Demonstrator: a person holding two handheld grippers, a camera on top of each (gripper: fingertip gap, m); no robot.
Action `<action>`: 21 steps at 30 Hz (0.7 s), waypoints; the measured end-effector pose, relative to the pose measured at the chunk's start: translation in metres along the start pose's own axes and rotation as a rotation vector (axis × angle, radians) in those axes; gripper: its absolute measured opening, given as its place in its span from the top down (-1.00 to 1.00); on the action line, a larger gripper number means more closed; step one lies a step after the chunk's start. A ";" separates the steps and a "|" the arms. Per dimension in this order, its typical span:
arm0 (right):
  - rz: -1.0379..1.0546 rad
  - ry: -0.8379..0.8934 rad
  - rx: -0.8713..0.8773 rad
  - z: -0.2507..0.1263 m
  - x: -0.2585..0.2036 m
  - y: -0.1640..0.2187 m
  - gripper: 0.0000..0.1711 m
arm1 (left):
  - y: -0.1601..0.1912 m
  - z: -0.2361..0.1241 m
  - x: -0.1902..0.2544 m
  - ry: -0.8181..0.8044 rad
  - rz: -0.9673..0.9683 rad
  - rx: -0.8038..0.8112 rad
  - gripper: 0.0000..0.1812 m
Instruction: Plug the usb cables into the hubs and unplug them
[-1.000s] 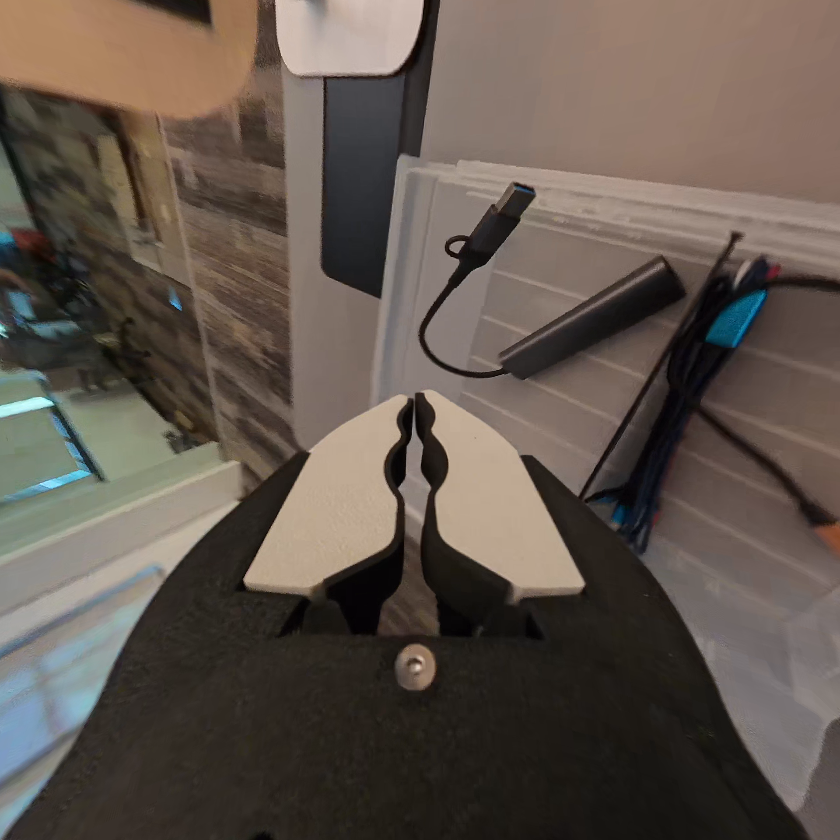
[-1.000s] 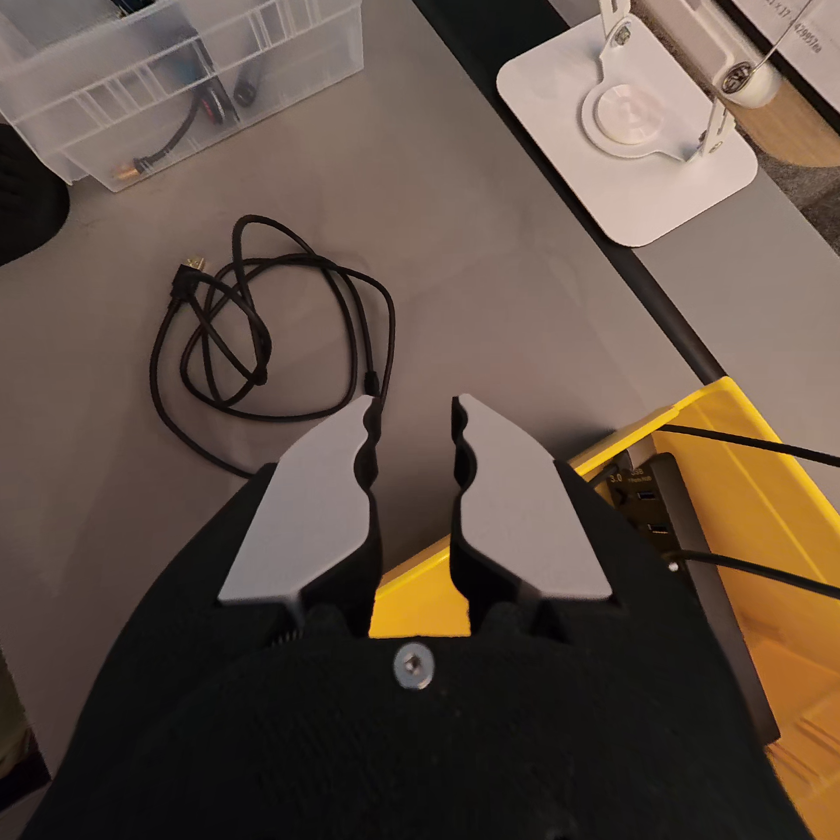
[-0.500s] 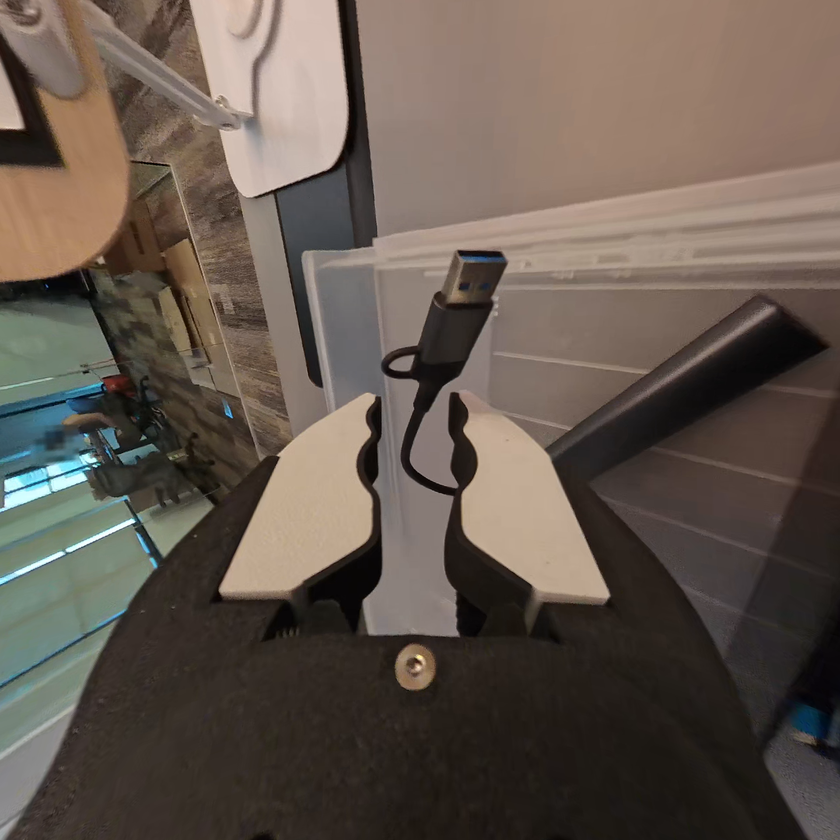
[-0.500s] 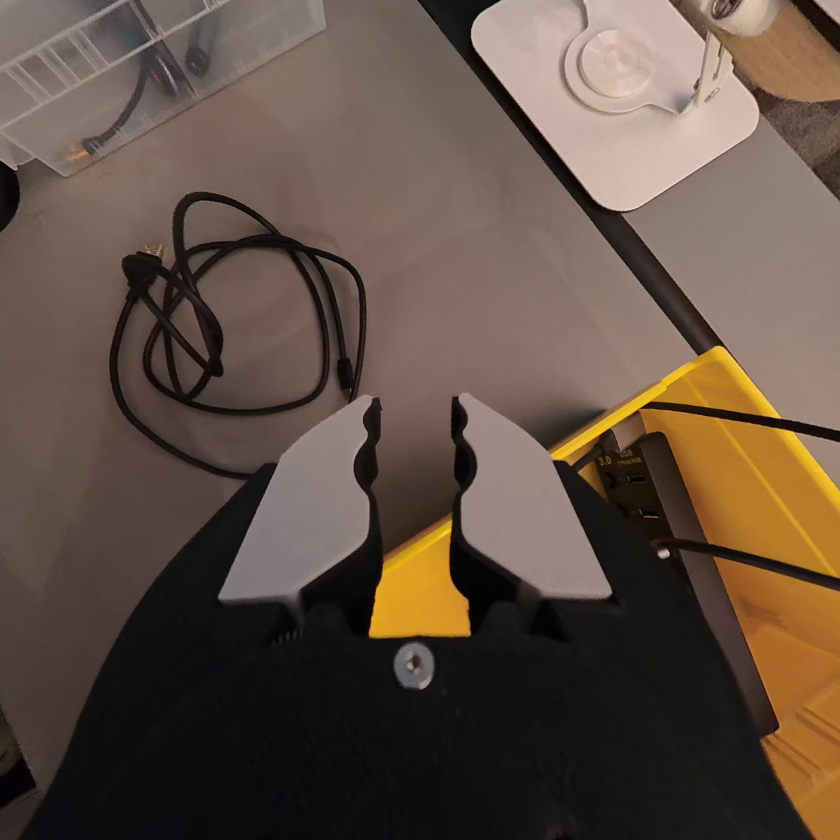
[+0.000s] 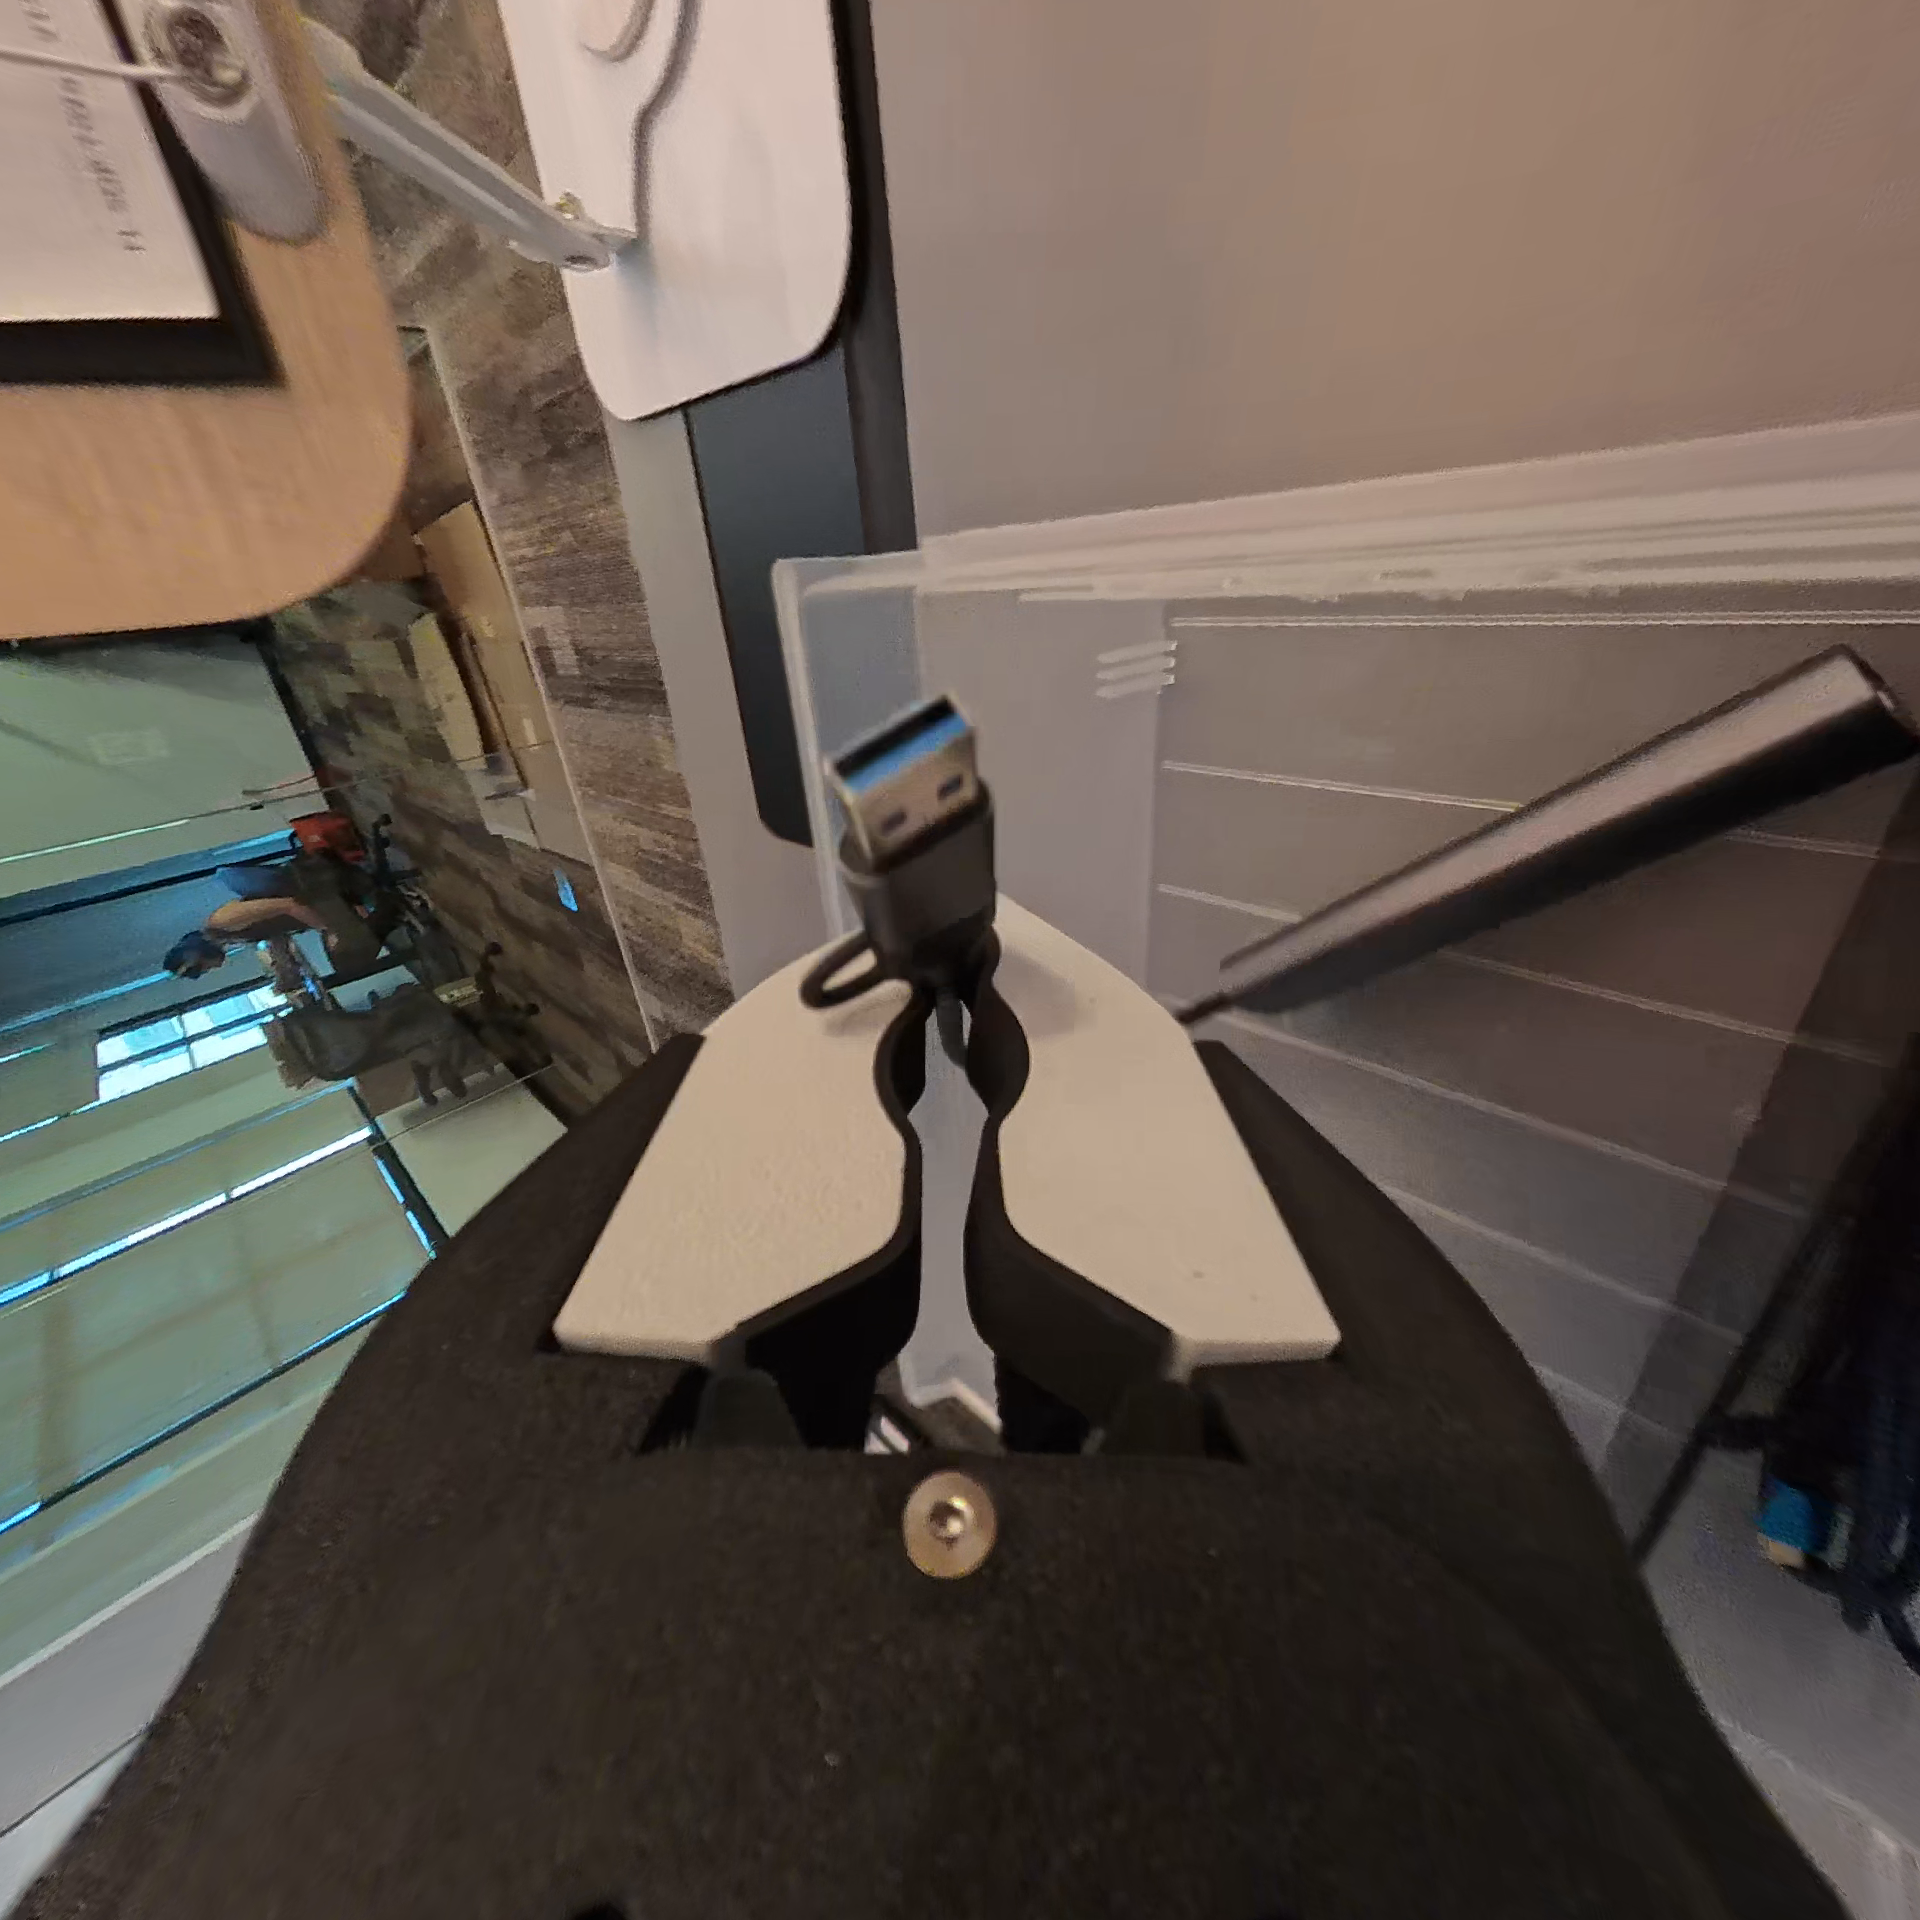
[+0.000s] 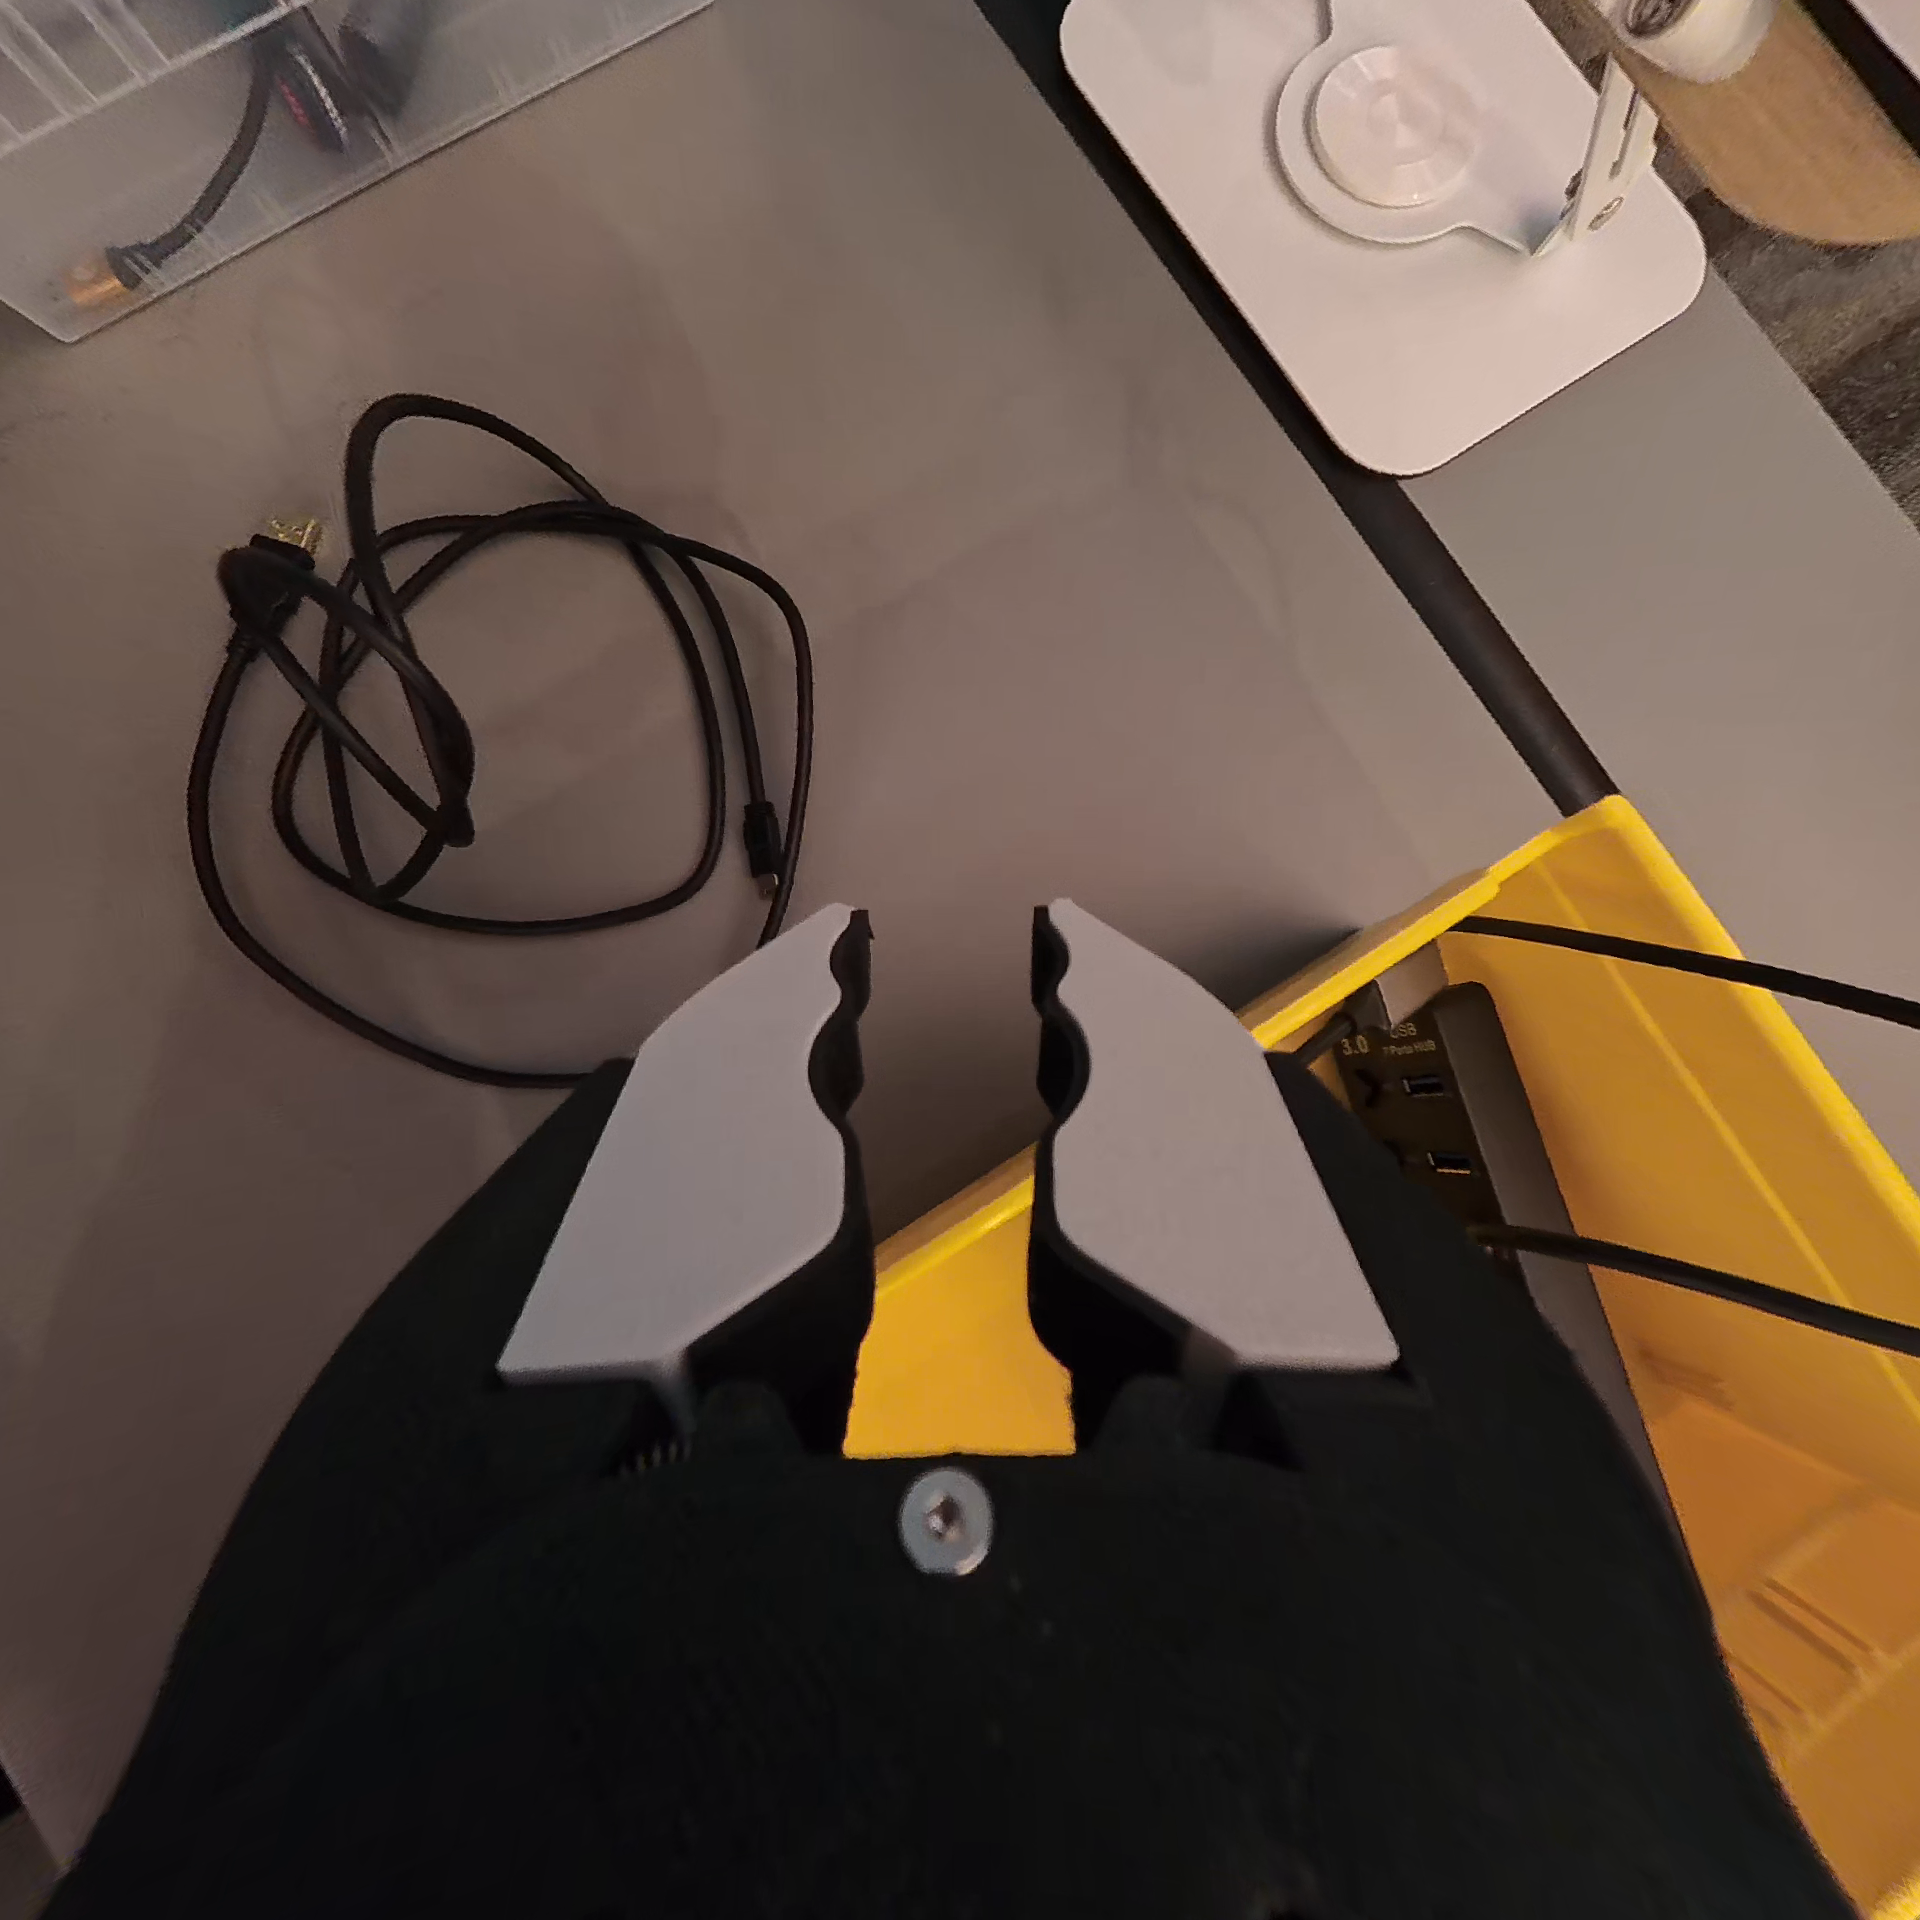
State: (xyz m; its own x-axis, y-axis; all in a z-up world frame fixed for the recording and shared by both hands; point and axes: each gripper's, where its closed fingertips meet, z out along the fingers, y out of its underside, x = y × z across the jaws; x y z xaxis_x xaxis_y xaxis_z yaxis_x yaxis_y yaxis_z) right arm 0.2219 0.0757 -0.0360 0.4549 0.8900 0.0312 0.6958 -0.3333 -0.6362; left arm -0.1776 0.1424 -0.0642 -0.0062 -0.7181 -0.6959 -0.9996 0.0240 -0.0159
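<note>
In the left wrist view my left gripper [image 5: 951, 971] is shut on the short black lead of a slim dark grey hub [image 5: 1558, 842], just behind its silver USB plug [image 5: 914, 800]. The plug sticks out past the fingertips, inside a clear plastic bin [image 5: 1351, 582]. The hub body lies aslant in the bin to the right. In the right wrist view my right gripper [image 6: 951, 935] is open and empty above the grey table. A dark multi-port hub [image 6: 1444, 1122] lies in a yellow bin [image 6: 1662, 1039] just right of it, with two black cables [image 6: 1714, 977] running off it.
A coiled black cable [image 6: 499, 707] lies on the grey table [image 6: 1039, 520] left of the right gripper. A white stand base [image 6: 1392, 239] sits at the far right by the table's dark edge. A bundle of blue and black cables [image 5: 1839, 1455] lies in the clear bin [image 6: 208, 135]. My hands' fingertips stand some 40 centimetres from each other.
My left gripper moved in on the plug, opened around its lead, then shut on it. The right gripper drifted slightly over the table and stayed open.
</note>
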 end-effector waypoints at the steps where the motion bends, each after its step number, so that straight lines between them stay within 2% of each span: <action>1: -0.007 0.001 0.006 -0.002 -0.002 -0.002 0.64 | 0.000 -0.006 -0.001 -0.012 0.000 -0.006 0.97; 6: -0.039 0.003 0.043 -0.011 -0.011 -0.011 0.64 | 0.004 -0.045 -0.014 -0.094 -0.024 -0.041 0.98; 12: -0.071 -0.015 0.099 -0.021 -0.025 -0.024 0.65 | 0.001 -0.110 -0.042 -0.212 -0.074 -0.075 0.98; 17: -0.105 -0.038 0.145 -0.025 -0.040 -0.036 0.65 | -0.013 -0.169 -0.067 -0.312 -0.053 -0.136 0.98; 21: -0.145 -0.059 0.182 -0.025 -0.055 -0.046 0.65 | -0.038 -0.217 -0.084 -0.367 -0.050 -0.143 0.98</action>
State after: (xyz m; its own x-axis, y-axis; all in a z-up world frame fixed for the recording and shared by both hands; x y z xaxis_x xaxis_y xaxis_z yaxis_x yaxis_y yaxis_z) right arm 0.1792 0.0340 0.0108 0.3203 0.9430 0.0905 0.6375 -0.1439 -0.7569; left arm -0.1448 0.0508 0.1500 0.0270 -0.4189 -0.9076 -0.9924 -0.1205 0.0261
